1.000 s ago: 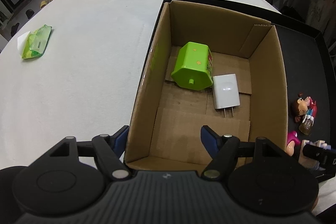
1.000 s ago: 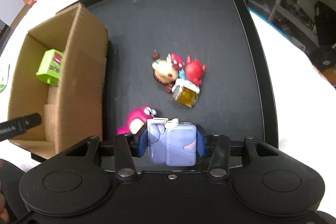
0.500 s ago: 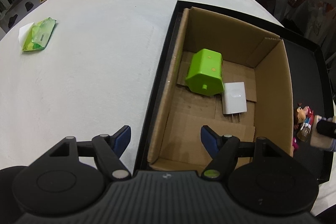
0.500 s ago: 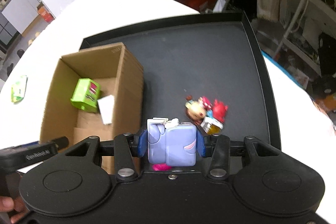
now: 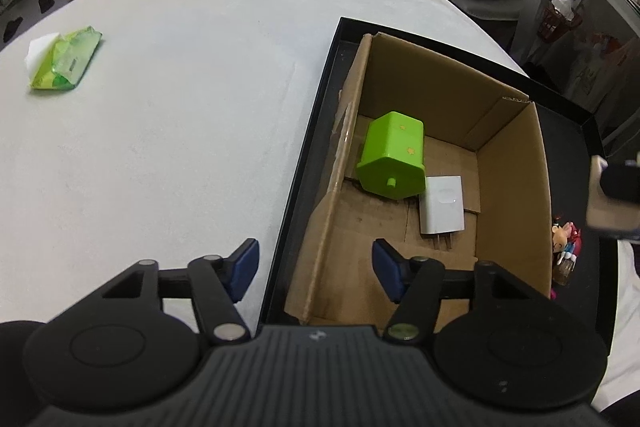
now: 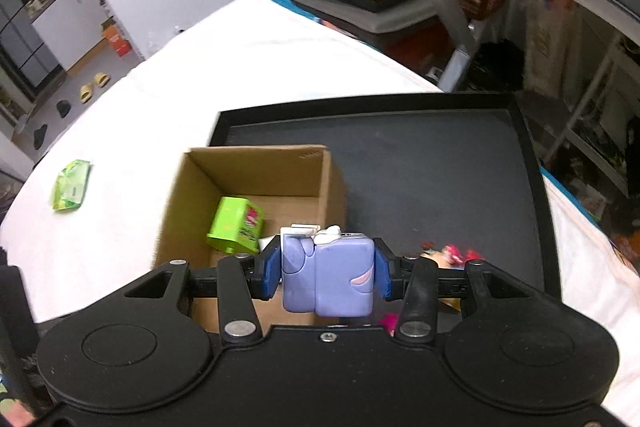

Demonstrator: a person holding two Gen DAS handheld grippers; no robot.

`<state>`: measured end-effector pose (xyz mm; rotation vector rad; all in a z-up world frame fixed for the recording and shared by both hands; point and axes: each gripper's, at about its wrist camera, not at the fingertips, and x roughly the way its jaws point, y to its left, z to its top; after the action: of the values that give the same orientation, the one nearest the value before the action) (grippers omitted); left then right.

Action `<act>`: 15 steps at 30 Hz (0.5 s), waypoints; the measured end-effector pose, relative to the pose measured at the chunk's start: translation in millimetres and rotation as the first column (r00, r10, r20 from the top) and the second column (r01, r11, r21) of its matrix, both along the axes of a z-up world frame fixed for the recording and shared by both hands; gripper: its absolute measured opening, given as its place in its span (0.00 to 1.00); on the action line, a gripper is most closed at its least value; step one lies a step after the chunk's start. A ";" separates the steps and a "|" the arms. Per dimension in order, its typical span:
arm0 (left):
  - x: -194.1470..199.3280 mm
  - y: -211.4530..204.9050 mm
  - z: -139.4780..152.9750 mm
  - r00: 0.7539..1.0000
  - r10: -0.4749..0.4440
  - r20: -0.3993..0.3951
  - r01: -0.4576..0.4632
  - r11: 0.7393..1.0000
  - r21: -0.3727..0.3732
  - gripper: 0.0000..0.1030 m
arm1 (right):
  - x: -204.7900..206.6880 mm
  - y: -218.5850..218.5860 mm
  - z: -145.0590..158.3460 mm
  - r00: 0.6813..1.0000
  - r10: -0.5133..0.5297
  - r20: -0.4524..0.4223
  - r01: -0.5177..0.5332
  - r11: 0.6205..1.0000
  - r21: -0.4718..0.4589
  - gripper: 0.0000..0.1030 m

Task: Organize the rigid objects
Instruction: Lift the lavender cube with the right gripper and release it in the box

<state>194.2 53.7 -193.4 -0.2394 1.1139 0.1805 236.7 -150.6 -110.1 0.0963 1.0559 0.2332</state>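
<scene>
A cardboard box (image 5: 516, 167) (image 6: 256, 163) stands in a black tray (image 5: 316, 115) (image 6: 440, 167). Inside it lie a green plastic block (image 5: 394, 157) (image 6: 236, 225) and a white charger (image 5: 443, 205). My right gripper (image 6: 327, 269) is shut on a lavender blocky toy (image 6: 328, 273), held above the box's near right corner. It shows blurred at the right edge of the left wrist view as the right gripper (image 5: 612, 195). My left gripper (image 5: 314, 273) is open and holds nothing, straddling the box's near left wall. Small figurines (image 5: 564, 251) (image 6: 450, 253) lie on the tray right of the box.
A green wipes packet (image 5: 64, 61) (image 6: 70, 185) lies far left on the white tablecloth (image 5: 180, 87). Shelving and a metal frame (image 6: 460, 11) stand beyond the table. The tray's far part is bare dark mat.
My right gripper has lifted the lavender toy off the tray and carried it left toward the box. My left gripper has drawn back and leftward, staying open.
</scene>
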 end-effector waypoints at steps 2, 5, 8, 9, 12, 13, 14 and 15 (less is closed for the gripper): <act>0.1 2.0 -3.1 1.000 -0.004 -0.003 0.004 1.000 -0.012 0.53 | 1.9 9.1 2.7 1.000 0.014 0.003 -0.014 1.000 0.002 0.43; 0.1 6.8 -7.2 1.000 0.001 -0.007 -0.001 0.999 -0.034 0.44 | 5.8 22.8 3.3 0.999 0.032 0.006 -0.032 0.999 -0.003 0.43; 0.7 12.0 -11.1 1.000 -0.001 -0.010 0.000 0.998 -0.062 0.32 | 10.0 34.1 -0.5 0.999 0.047 0.004 -0.046 0.999 -0.015 0.43; 0.9 13.6 -12.0 1.000 -0.001 -0.010 0.000 0.998 -0.069 0.26 | 12.2 37.6 -2.7 0.999 0.050 0.004 -0.050 0.998 -0.024 0.43; 2.3 16.6 -14.3 1.000 0.003 -0.013 -0.004 0.997 -0.081 0.14 | 16.5 45.3 -8.8 0.999 0.053 -0.001 -0.053 0.997 -0.052 0.43; 2.3 16.6 -14.8 1.000 0.003 -0.013 -0.004 0.997 -0.078 0.14 | 18.3 47.7 -10.3 0.999 0.053 -0.002 -0.053 0.997 -0.060 0.43; 1.8 16.4 -15.1 1.000 0.002 -0.011 -0.002 0.997 -0.075 0.14 | 20.2 50.2 -11.2 0.999 0.053 -0.001 -0.053 0.996 -0.066 0.43; 1.1 16.3 -15.4 1.000 0.001 -0.008 -0.001 0.997 -0.075 0.14 | 21.8 52.8 -11.7 0.999 0.054 0.000 -0.053 0.996 -0.071 0.43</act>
<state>195.3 69.9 -208.7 -0.3063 1.1292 0.1410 258.4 -97.8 -121.8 0.0034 1.0647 0.2437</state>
